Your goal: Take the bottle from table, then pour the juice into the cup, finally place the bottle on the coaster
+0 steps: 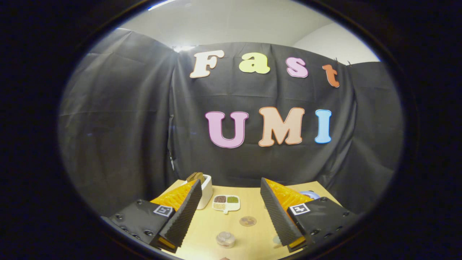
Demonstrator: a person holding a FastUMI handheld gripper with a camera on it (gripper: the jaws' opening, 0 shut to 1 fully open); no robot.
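Observation:
My gripper (231, 181) is open, held above the wooden table (202, 231), with nothing between its fingers. Below and between the fingers stands a small clear round container (225, 239) with a brownish content, seen from above; I cannot tell whether it is the bottle or the cup. Just beyond it a flat round brownish coaster (247, 221) lies on the table. A small pale round thing (277, 240) peeks out beside the right finger, mostly hidden by it.
A white box (206, 189) with something brown in it stands at the table's far left, partly behind the left finger. A white divided dish (226, 203) with grains lies beside it. A bluish round object (311, 195) shows behind the right finger. Black cloth closes the back.

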